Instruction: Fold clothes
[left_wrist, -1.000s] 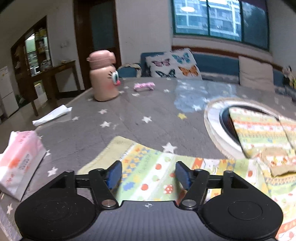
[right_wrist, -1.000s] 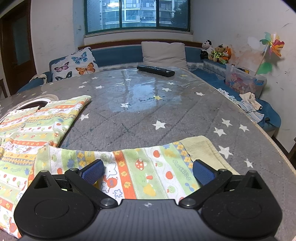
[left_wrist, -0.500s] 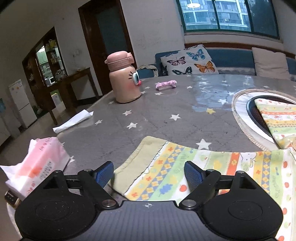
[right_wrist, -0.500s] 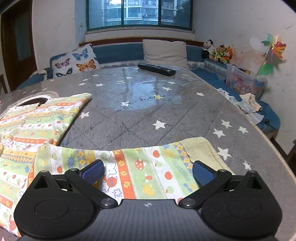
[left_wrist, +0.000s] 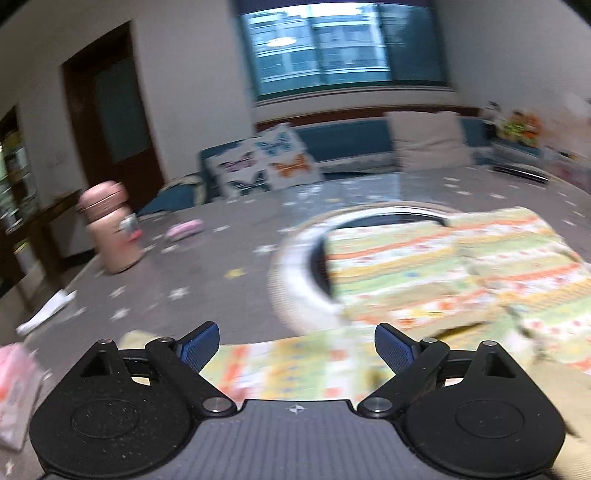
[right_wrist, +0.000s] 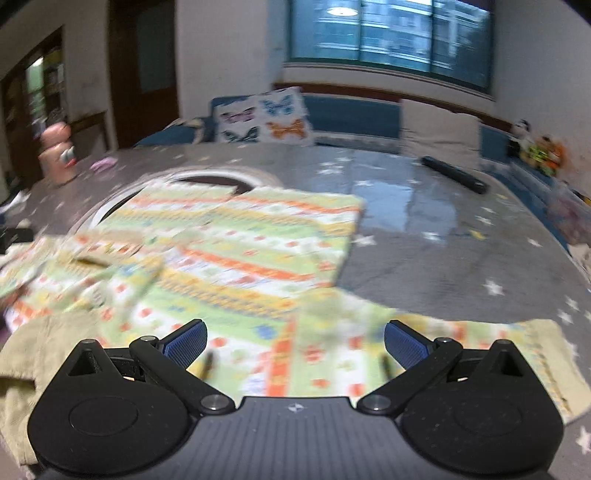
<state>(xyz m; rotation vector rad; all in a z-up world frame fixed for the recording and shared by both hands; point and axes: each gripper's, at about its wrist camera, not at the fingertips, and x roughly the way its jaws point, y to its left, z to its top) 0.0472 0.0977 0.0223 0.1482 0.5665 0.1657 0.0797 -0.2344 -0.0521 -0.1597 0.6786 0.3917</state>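
The patterned garment (right_wrist: 240, 266) lies spread flat on the star-print table (right_wrist: 461, 266) so its edges can be folded – the left gripper (left_wrist: 297, 347) is opening and the right gripper (right_wrist: 295, 343) stands wide, both empty above the garment's near edge

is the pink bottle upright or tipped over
Upright. In both wrist views the pink bottle stands on its base on the grey star-print table, lid on top, though motion blur hides finer detail.

No legible text or labels anywhere.
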